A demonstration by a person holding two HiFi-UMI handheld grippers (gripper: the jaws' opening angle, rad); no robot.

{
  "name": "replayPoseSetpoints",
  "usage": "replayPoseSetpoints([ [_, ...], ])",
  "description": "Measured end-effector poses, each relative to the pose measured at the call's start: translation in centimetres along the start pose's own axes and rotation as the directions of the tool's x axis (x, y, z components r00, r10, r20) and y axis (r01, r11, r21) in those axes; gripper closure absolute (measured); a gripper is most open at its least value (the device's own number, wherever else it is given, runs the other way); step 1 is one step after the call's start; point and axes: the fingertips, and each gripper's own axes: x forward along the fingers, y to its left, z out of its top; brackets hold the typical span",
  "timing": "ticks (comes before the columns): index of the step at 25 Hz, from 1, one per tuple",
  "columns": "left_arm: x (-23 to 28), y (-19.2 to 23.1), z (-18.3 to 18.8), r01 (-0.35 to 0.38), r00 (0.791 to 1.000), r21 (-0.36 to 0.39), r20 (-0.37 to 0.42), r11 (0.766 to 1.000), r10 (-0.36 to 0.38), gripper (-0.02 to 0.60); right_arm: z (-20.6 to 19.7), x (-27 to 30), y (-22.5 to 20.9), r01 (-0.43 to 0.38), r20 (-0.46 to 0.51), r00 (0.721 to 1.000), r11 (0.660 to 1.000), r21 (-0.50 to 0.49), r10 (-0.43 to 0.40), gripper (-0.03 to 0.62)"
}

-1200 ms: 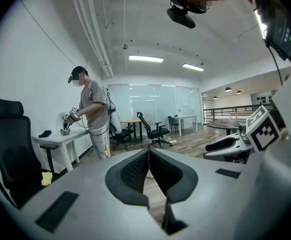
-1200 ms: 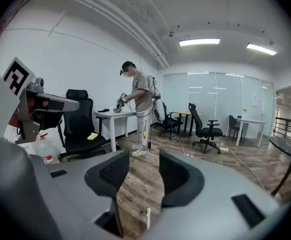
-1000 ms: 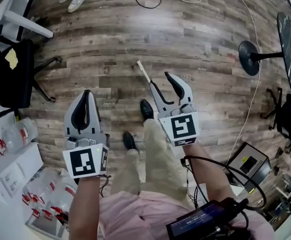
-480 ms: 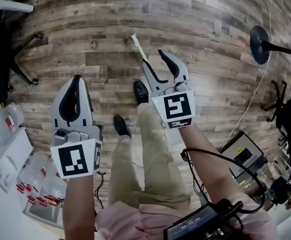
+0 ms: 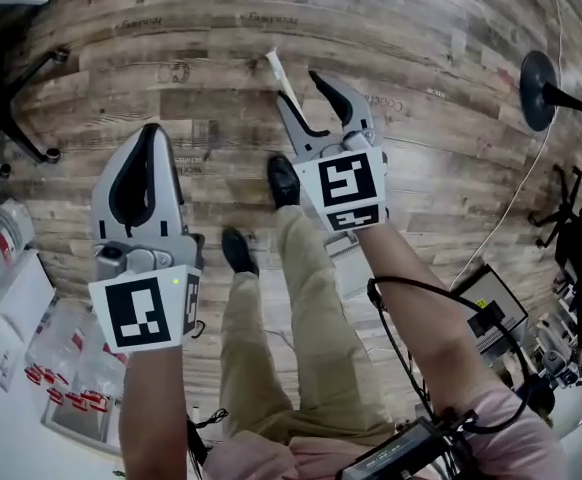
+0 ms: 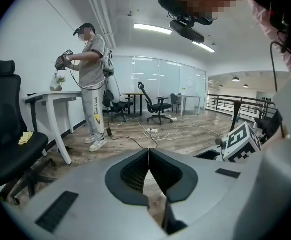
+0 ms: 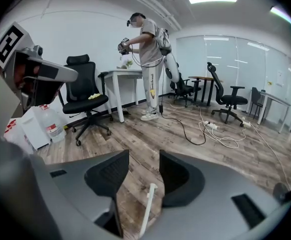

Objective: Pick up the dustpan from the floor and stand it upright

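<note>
Head view, progress: the lift has not begun. The dustpan handle (image 5: 277, 71) lies flat on the wooden floor (image 5: 451, 168), just ahead of the person's shoes. A pale shape under the right forearm (image 5: 351, 268) is probably the pan itself, but it is mostly hidden.
Head view, right gripper (image 5: 299, 93): held low over the handle, jaws apart, the handle running under them.
Head view, left gripper (image 5: 151, 133): off to the left, well apart from the dustpan, jaws together.
Left to do: by my reading everything remains, namely closing on the handle, raising it and standing the dustpan upright.
Left gripper view: the left gripper (image 6: 148, 151) has its jaws pressed together with nothing between them. It points across the room, not down, so no dustpan appears here. Only this view and the right one show another person (image 6: 93, 84) standing at a table (image 6: 50, 96) beside an office chair (image 6: 5, 134).
Right gripper view: the right gripper (image 7: 144, 156) has its jaws wide apart and holds nothing. The handle (image 7: 146, 211) shows in the gap, lower down, touching neither jaw as far as I can tell. That lining-up is clearer here than from above, but the pan is out of sight. Cables (image 7: 220, 129) trail over the floor farther off.
</note>
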Motion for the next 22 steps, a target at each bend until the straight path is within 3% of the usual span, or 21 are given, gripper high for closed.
replayPoseSetpoints([
  [22, 6.1, 2.2, -10.9, -0.009, 0.999, -0.054, -0.046, 0.999, 0.007, 0.568, -11.0, 12.0, -0.6, -0.026, -0.133, 0.991, 0.999, -0.031, 0.021, 0.395],
])
